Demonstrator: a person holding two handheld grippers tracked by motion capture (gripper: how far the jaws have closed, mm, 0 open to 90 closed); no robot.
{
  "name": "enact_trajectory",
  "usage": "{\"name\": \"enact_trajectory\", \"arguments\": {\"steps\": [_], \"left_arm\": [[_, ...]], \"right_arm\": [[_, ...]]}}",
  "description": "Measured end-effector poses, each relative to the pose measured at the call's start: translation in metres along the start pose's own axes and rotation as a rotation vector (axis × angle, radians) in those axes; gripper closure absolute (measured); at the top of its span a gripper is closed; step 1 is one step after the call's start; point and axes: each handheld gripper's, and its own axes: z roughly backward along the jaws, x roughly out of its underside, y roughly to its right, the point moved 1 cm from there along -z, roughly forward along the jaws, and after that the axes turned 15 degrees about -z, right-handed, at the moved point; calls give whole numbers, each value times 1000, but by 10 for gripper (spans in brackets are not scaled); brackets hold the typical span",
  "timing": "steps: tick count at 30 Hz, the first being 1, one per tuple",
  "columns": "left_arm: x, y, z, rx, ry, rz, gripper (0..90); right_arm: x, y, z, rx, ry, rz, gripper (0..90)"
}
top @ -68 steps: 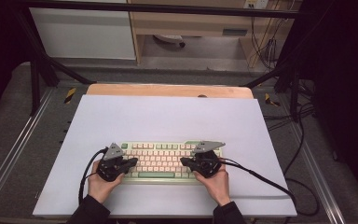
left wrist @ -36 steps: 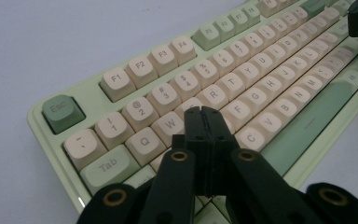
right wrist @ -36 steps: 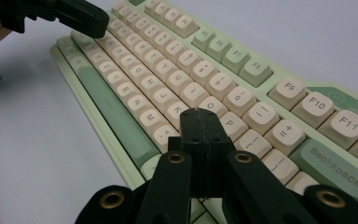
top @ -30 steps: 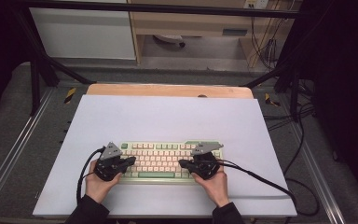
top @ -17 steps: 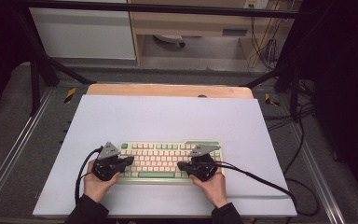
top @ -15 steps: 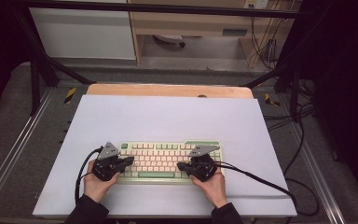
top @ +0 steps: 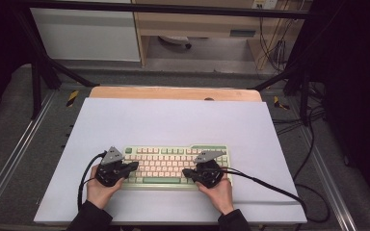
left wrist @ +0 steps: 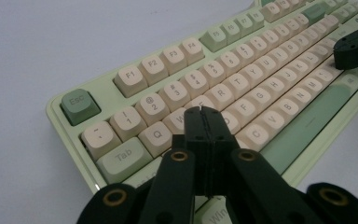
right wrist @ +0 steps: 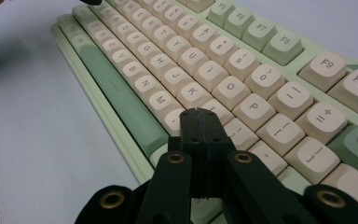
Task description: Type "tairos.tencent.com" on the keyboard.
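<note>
Right gripper fingers pressed together over the keyboard.

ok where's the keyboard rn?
High view: the keyboard lies on the white mat, near its front edge, between the left tool and right tool.

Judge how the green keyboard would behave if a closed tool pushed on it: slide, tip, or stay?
The keyboard lies flat and wide on the smooth table, so it likely slides rather than tips. Its rigid-looking case probably won't flex; keys may depress first.
</note>
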Motion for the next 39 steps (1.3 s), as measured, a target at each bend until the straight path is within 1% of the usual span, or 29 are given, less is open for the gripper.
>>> {"name": "enact_trajectory", "arguments": {"steps": [12,15,20,25,33,39], "left_arm": [[0,0,0,0,2,0,900],[-1,0,0,0,2,0,900],[-1,0,0,0,3,0,900],[-1,1,0,1,3,-2,900],[-3,3,-1,5,4,-12,900],[-8,7,-2,3,6,-19,900]], "right_arm": [[1,0,-1,5,-11,6,900],[0,-1,1,-2,0,3,900],[-3,0,6,10,16,14,900],[-4,1,9,23,17,19,900],[-5,1,11,27,26,20,900],[-6,2,13,30,30,18,900]]}}
